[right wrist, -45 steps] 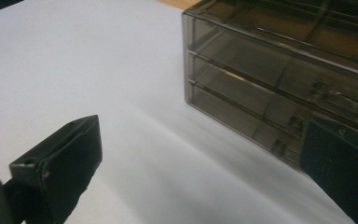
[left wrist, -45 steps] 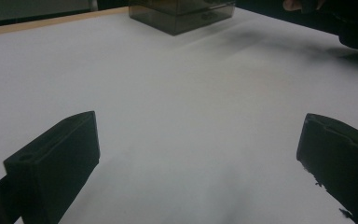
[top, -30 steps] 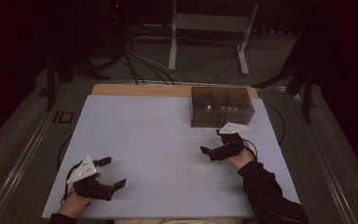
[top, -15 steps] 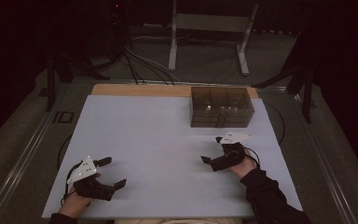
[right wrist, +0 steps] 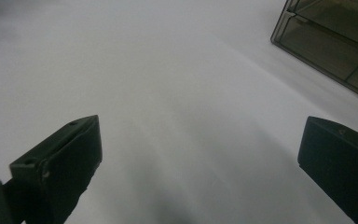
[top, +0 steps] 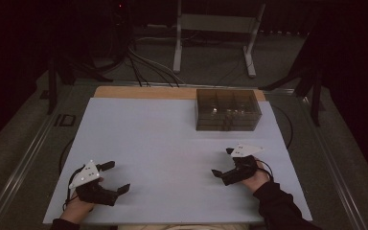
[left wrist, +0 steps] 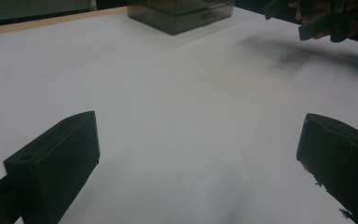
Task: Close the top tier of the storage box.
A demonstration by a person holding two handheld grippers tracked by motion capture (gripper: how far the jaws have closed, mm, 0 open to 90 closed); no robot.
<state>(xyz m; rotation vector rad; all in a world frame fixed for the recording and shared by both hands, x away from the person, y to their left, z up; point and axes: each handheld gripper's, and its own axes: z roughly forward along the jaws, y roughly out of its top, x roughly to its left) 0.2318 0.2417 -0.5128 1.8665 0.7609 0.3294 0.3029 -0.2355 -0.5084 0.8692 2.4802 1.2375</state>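
Item: two grippers idle, box untouched.
Left gripper (top: 113,177), at 7 o'clock on the white table (top: 163,143), stood with jaws wide apart and empty; right gripper (top: 224,161), at 5 o'clock, likewise spread and held nothing. The clear plastic box (top: 227,109) sat at 1 o'clock, well apart from both. Judged: work not begun; reach and grasp remained.

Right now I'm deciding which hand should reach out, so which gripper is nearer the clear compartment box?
Right. The right gripper sits just in front of the clear compartment box, on the person's side; the left gripper is far off toward the table's opposite near corner.
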